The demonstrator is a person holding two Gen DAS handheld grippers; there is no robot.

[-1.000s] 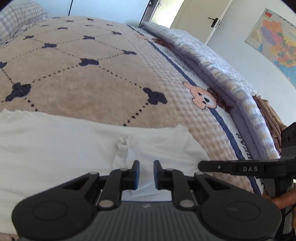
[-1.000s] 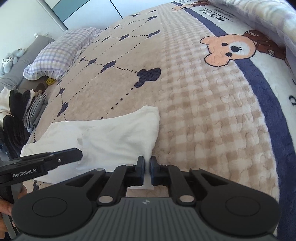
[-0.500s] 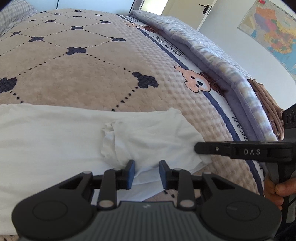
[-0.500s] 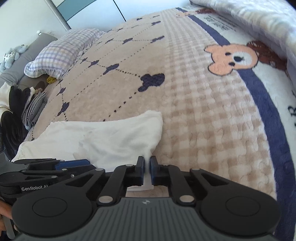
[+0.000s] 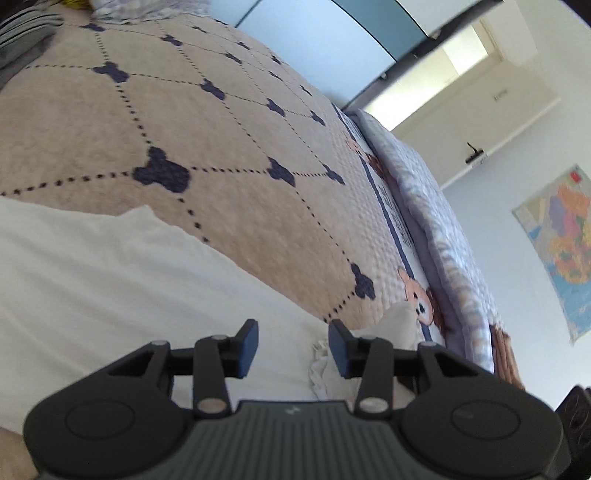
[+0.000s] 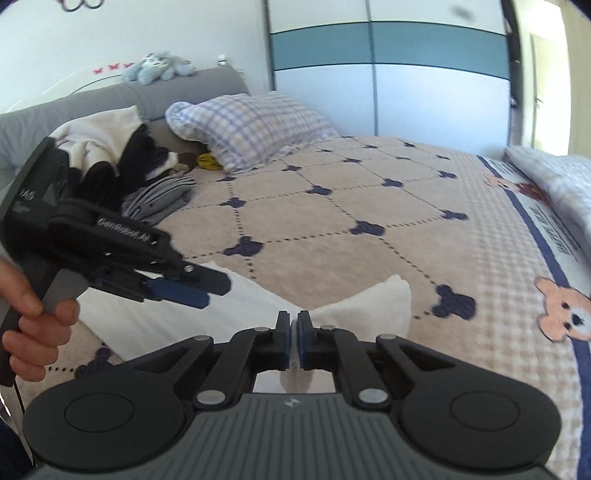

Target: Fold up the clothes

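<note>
Soft, limp white garment (image 6: 354, 306) is pinched at its edge by the right claw (image 6: 294, 339); the left claw (image 5: 293, 347) hangs spread above it.

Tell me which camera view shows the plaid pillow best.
The right wrist view. The plaid pillow lies whole and unobstructed at the head of the bed, against the grey headboard, its lavender check clear. The left wrist view catches only a blurred sliver of it at the top edge.
</note>
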